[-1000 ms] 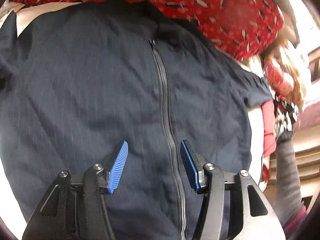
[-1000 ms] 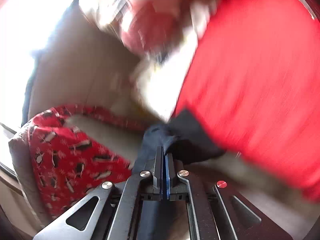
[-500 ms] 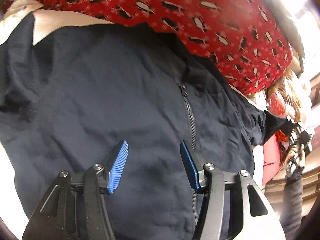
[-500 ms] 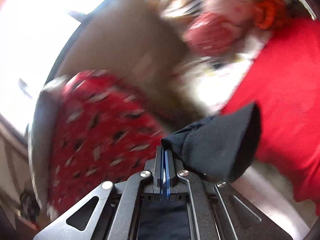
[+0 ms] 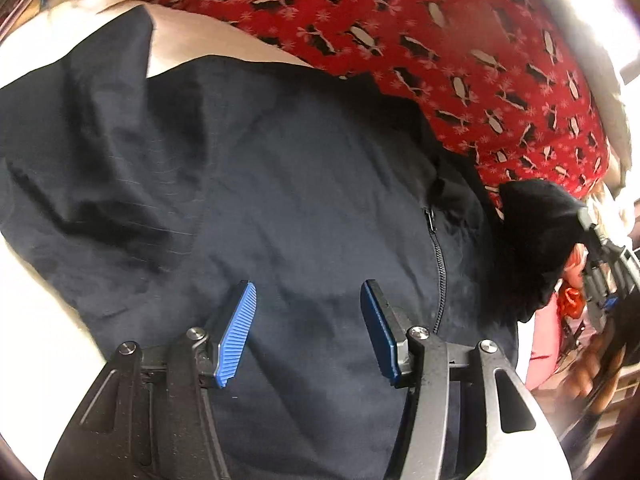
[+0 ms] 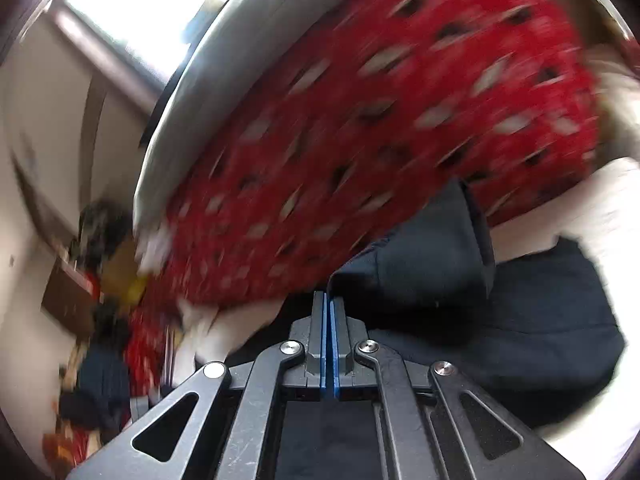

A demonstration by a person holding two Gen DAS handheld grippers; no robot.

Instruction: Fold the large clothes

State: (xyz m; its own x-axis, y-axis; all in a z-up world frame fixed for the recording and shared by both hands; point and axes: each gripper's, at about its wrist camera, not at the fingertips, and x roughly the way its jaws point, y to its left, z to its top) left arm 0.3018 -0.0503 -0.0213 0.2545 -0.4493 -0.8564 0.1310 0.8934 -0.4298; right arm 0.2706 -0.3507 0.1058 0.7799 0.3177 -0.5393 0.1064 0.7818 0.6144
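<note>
While right gripper (image 6: 327, 300) pinches the sleeve (image 6: 432, 256) shut, left gripper (image 5: 308, 316), wide, hovers over jacket (image 5: 248, 200): sleeve best laid flat across zip (image 5: 440, 264).

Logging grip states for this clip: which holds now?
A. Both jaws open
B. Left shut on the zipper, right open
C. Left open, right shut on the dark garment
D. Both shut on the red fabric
C: the left gripper hovers with jaws apart over the navy jacket, while the right gripper pinches a dark fold of it.
</note>
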